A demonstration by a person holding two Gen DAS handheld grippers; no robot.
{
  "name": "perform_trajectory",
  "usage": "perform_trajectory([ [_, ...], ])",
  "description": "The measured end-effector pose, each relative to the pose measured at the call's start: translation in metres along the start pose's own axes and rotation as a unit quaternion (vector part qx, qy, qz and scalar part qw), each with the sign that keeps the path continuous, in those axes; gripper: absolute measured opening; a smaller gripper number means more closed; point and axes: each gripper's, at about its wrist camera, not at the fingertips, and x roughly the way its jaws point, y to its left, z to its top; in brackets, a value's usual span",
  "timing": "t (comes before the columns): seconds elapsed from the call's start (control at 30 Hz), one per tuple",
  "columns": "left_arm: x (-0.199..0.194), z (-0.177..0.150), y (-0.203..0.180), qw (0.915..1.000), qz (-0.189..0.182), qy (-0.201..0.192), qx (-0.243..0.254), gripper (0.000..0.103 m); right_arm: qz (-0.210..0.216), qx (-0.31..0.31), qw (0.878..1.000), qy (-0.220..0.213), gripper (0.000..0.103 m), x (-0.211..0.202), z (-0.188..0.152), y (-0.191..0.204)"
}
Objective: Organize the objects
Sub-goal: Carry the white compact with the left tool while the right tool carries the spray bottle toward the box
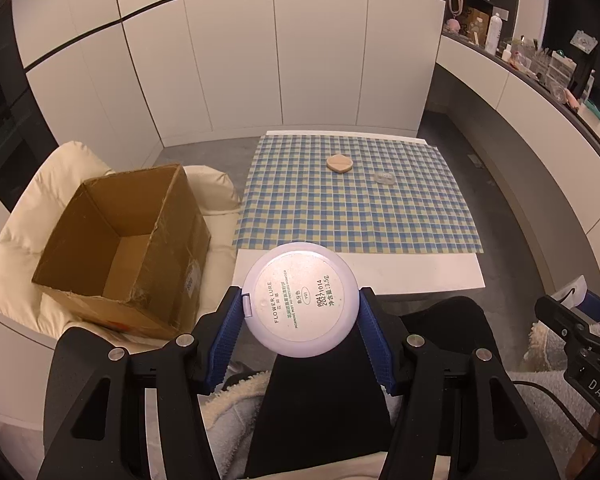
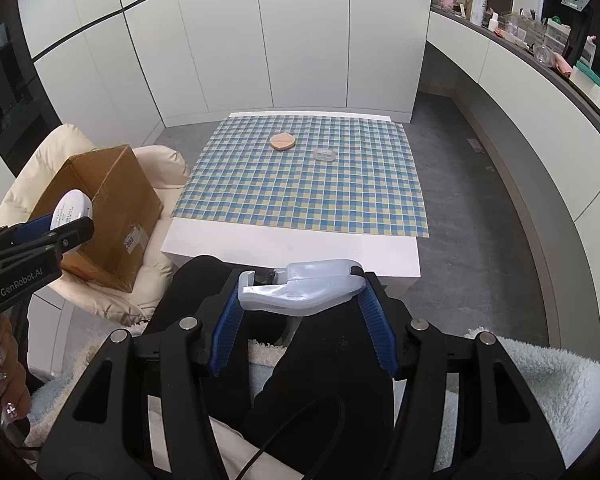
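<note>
Left wrist view: the left gripper (image 1: 302,312) is clamped on a round pressed-powder compact (image 1: 303,299), its printed underside facing the camera, one blue pad on each side of the rim. The compact hangs above the near edge of the white bench (image 1: 360,276). To the left, an open cardboard box (image 1: 120,248) sits on a cream cushioned chair (image 1: 32,208), just beside the bench. On the checked cloth (image 1: 352,204) at the far side lie a tan powder puff (image 1: 339,163) and, to its right, a small clear plastic piece (image 1: 384,177), apart from each other.

Right wrist view: the right gripper (image 2: 302,292) holds a translucent white plastic part (image 2: 300,288) that looks like the compact's lid or inner tray; I cannot tell which. It spans the gap between the pads, gripped by its ends. The puff (image 2: 283,141) and the clear piece (image 2: 325,154) show far on the cloth (image 2: 300,192), and the box (image 2: 116,200) at the left.

Risks, as I judge them: the compact is pinched only at its smooth curved rim, so a tilt or jolt could let it slip and fall. The thin plastic part could flex and pop out if squeezed harder. With both grippers close together over the person's lap, they could also knock each other on the way to the box.
</note>
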Motion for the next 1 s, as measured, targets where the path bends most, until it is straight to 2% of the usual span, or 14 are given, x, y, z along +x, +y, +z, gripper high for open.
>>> perform_trajectory([
  [0.43,0.003,0.001,0.019,0.9997,0.003,0.004,-0.025,0.058,0.018,-0.011,1.000,0.005,0.060,0.007,0.006,0.017],
  [0.7,0.003,-0.006,0.045,0.9982,0.022,0.008,-0.055,0.058,0.044,-0.033,0.998,0.008,0.060,0.012,0.012,0.037],
  [1.0,-0.003,-0.021,0.089,0.9925,0.057,0.012,-0.108,0.058,0.080,-0.086,0.993,0.014,0.060,0.023,0.021,0.082],
])
